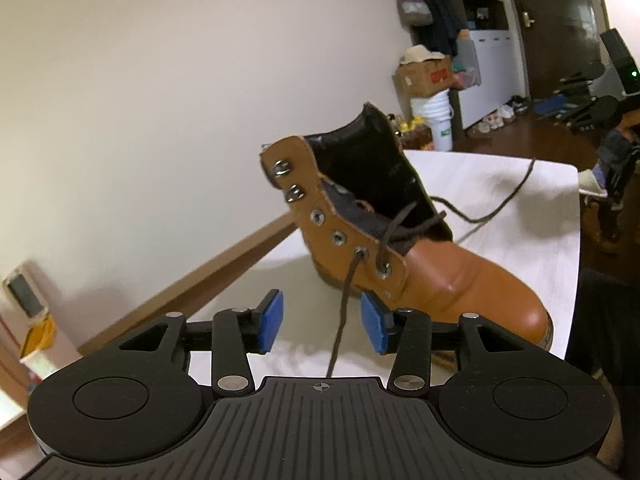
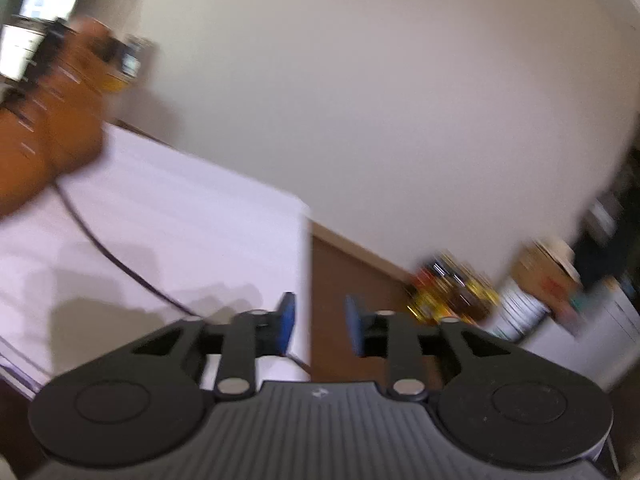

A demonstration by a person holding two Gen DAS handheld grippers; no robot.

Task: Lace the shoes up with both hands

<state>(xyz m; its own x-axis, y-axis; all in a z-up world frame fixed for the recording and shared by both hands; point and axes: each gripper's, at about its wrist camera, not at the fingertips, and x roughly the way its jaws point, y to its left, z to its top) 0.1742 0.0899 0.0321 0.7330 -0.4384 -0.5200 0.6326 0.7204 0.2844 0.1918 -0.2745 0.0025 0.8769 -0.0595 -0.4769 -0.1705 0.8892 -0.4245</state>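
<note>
on the white worktop (image 1: 500,216) against the pale wall sits a tan leather boot (image 1: 460,284), its toe toward the near edge and its black-lined collar standing tall behind. a dark brown lace (image 1: 344,304) is threaded through only the lowest eyelets; the upper eyelets and the two metal hooks on the flap are bare, so i'd say most of the lacing remains to be done. one end of the lace comes out of a low eyelet and runs straight down between the blue pads of the left gripper (image 1: 322,322), whose jaws stand apart on either side of it, not pinching it. the other end trails loose across the worktop behind the boot, curling toward the far edge. the right gripper (image 2: 320,326) is out by the corner of the worktop, well apart from the boot; its view is smeared, but its jaws stand apart with nothing between them, and the loose lace lies on the cloth just beside its left pad. the boot looks heavy and stiff enough to stay put under a gentle tug, though a hard pull might tip or drag it. the lace is thin, limp and probably a bit slick, so it seems best pinched close to its tip, where it is stiff enough to aim at the next eyelet, with the pads squarely across it.
</note>
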